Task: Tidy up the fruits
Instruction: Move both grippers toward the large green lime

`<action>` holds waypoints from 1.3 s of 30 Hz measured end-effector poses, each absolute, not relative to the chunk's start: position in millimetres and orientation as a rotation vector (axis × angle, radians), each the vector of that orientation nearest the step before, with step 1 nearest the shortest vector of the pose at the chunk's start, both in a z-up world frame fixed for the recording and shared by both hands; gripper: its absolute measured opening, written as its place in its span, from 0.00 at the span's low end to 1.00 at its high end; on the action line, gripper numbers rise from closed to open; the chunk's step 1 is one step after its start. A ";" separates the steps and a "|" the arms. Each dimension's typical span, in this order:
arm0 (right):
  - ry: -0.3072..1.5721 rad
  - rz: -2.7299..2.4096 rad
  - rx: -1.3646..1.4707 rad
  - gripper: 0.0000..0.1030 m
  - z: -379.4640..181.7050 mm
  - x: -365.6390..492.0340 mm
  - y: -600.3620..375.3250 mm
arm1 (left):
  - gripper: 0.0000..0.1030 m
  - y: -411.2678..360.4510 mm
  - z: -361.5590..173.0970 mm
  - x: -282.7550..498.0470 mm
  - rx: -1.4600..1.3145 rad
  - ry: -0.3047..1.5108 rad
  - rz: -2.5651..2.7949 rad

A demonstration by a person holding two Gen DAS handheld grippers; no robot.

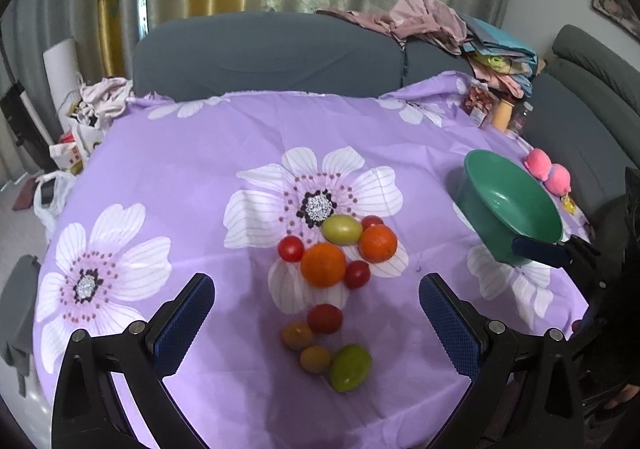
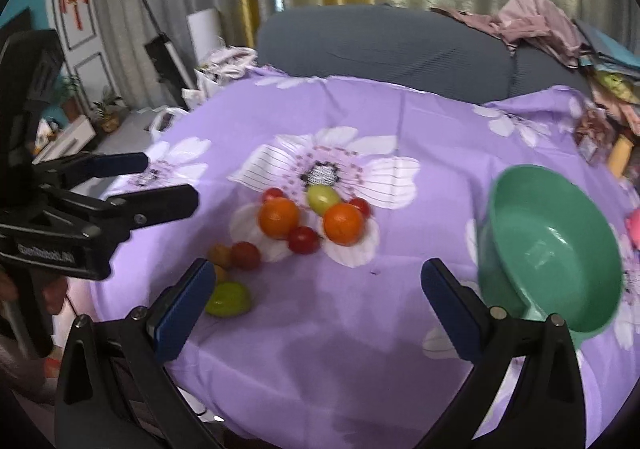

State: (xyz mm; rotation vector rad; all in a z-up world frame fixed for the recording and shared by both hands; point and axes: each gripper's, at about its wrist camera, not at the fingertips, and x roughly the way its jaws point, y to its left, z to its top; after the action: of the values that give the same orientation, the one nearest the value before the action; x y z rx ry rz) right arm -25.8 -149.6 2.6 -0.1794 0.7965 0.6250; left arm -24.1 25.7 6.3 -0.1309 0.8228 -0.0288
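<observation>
Here both tongs, left (image 1: 316,313) and right (image 2: 316,299), gape apart; the near green fruit (image 1: 350,367) lies slanting.

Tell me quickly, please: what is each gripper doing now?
Left gripper: jaws open, holding nothing.
Right gripper: jaws open, holding nothing.

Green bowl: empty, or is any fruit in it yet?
Empty. The green bowl shows only its bare glossy inside in both wrist views, and the fruits, such as the two oranges, lie on the purple cloth.
</observation>
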 end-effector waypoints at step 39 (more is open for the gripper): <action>0.849 0.587 -0.143 1.00 -17.8 -24.9 -151.1 | 0.99 31.2 -23.3 -12.2 -0.268 0.979 -0.138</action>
State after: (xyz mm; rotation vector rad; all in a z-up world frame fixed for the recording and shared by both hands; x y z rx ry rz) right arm -24.9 -151.1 -17.8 -0.1432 0.8490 0.5868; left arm -12.2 31.2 -23.3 -0.2680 0.9791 -0.1378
